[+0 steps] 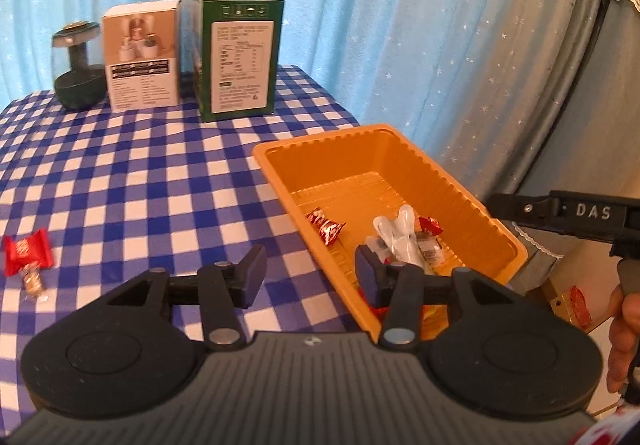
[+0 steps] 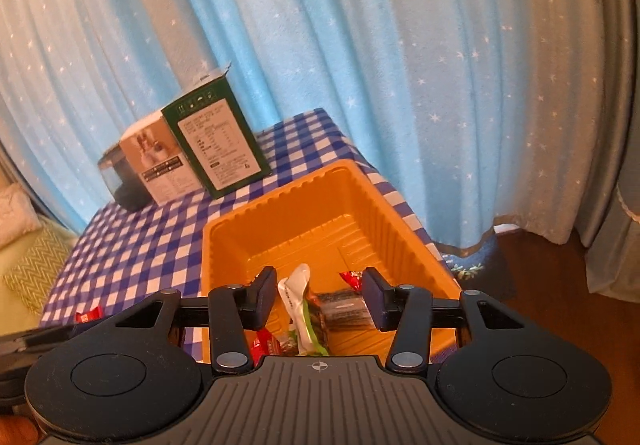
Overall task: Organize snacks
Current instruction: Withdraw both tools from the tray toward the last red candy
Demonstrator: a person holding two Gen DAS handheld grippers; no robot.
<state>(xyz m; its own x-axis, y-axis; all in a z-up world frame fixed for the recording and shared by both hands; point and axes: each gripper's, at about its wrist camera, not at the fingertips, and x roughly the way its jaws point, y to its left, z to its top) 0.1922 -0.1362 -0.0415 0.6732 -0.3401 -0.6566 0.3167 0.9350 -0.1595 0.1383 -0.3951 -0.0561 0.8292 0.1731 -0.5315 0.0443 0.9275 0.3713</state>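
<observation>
While both grippers gape empty, blue checkered tablecloth meets starry curtain.

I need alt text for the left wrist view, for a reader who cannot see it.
Open, empty left tongs hover at the near edge of an orange tray holding wrapped snacks. A red snack lies on the blue checked tablecloth; two boxes stand behind.

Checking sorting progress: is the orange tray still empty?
No. The orange tray holds several wrapped snacks, including a red-wrapped candy, clustered at its near end; its far end is bare.
</observation>
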